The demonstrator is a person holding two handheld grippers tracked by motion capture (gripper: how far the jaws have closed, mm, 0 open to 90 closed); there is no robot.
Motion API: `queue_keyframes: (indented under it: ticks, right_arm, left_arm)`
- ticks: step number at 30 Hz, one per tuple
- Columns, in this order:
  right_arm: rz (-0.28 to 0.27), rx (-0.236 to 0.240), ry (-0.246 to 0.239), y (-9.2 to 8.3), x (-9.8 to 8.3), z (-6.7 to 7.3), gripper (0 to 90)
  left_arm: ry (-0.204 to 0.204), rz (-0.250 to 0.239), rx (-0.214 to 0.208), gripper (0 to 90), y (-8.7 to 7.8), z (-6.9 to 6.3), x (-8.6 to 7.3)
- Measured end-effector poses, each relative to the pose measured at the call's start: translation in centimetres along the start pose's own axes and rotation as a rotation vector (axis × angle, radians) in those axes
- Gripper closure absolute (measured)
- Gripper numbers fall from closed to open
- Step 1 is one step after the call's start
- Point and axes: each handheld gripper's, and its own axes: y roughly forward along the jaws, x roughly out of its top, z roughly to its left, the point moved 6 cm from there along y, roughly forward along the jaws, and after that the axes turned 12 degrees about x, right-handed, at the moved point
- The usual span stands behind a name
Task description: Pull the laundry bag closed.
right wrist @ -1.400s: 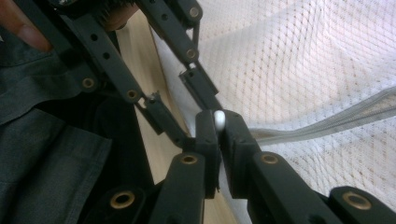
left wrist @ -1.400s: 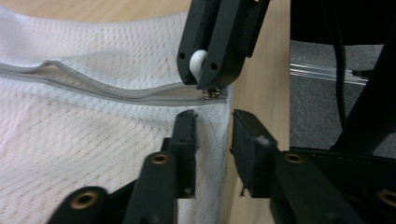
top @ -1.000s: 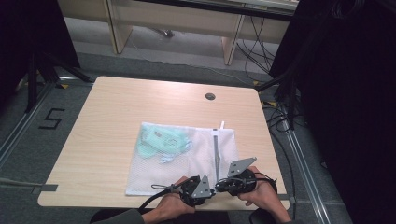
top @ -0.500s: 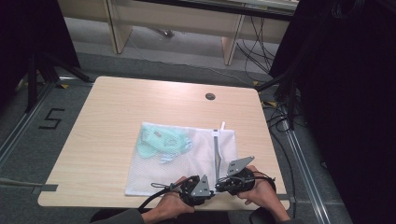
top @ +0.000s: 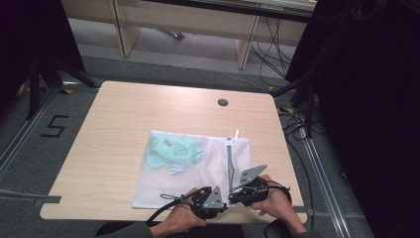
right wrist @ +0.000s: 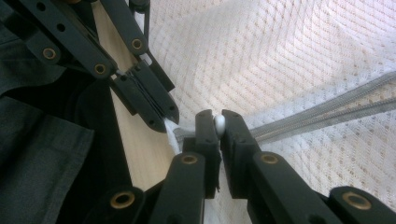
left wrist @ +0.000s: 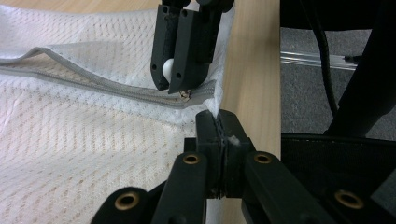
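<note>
We're pinching mesh bag (top: pixel 198 168) corner with left gripper (left wrist: pixel 219 140), right gripper (right wrist: pixel 219 128) fingers clamping zipper pull (right wrist: pixel 219 123); next, drag it along the zipper.

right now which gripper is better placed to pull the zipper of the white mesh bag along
Right. The right gripper is already shut on the small white zipper pull at the grey zipper's end, while the left gripper pinches the white mesh bag's corner beside it, holding the fabric.
</note>
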Motion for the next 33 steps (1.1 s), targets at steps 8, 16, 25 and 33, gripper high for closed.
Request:
queue_keyframes:
  ticks: [8,16,25,33]
  right_arm:
    - [0.019,-0.001,-0.015,0.1,0.2,-0.6,86.3]
    - [0.026,-0.008,0.003,0.2,0.4,-1.0,86.3]
    - [0.036,-0.012,-0.022,0.4,0.7,-1.7,86.3]
    - [0.04,-0.02,-0.019,0.4,0.9,-2.1,86.3]
  left_arm:
    - [-0.012,0.0,-0.006,88.4,0.0,0.3,-0.1]
    - [-0.019,-0.002,-0.012,88.4,0.0,0.3,-0.1]
    - [-0.016,0.006,-0.008,88.4,0.0,0.4,-0.1]
    - [-0.019,-0.002,-0.001,88.4,-0.1,0.2,0.0]
